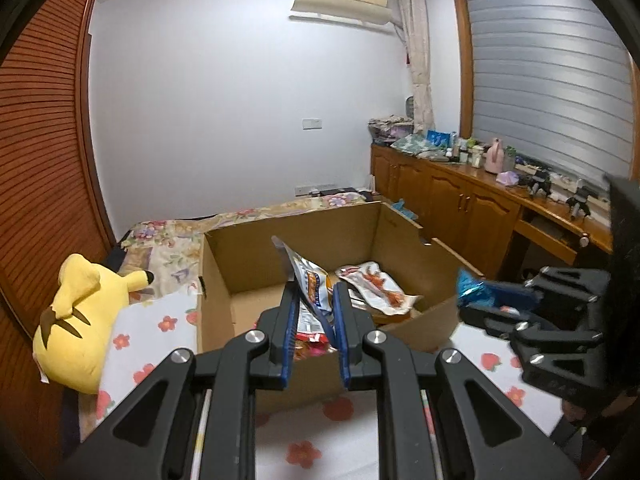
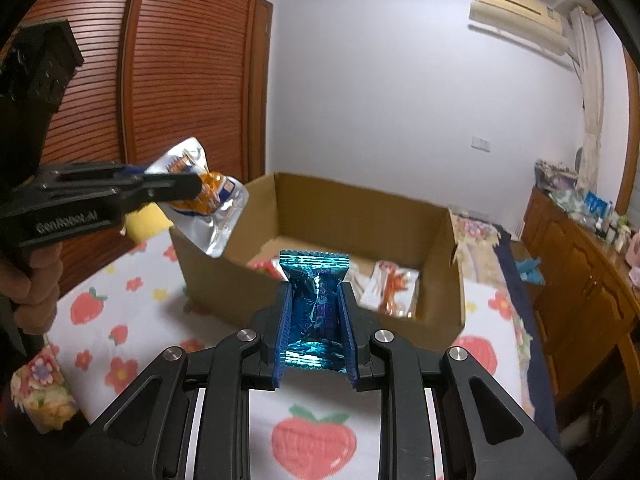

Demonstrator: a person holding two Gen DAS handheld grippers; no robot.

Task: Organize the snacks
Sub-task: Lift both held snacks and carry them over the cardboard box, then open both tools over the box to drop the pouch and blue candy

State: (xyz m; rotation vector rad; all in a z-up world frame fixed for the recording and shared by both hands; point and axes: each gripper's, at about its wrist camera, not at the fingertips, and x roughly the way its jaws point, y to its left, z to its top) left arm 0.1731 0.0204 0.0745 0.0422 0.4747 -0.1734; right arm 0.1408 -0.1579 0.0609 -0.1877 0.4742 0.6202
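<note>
Above the bed [image 2: 100,320], a silver pouch [image 1: 314,288] is clamped in the left tongs [image 1: 314,308], a blue packet [image 2: 316,300] in the right tongs [image 2: 316,320]; either could be dropped short of the cardboard box [image 2: 320,208] if released early.

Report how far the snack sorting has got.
Done: a white-and-orange packet and a red one already lie inside the cardboard box. In hand: the left claw is shut on a silver-and-orange pouch, the right claw on a blue foil packet, both held near the box's front edge. Left: dropping those two in. No other loose snacks show on the strawberry-print sheet.
</note>
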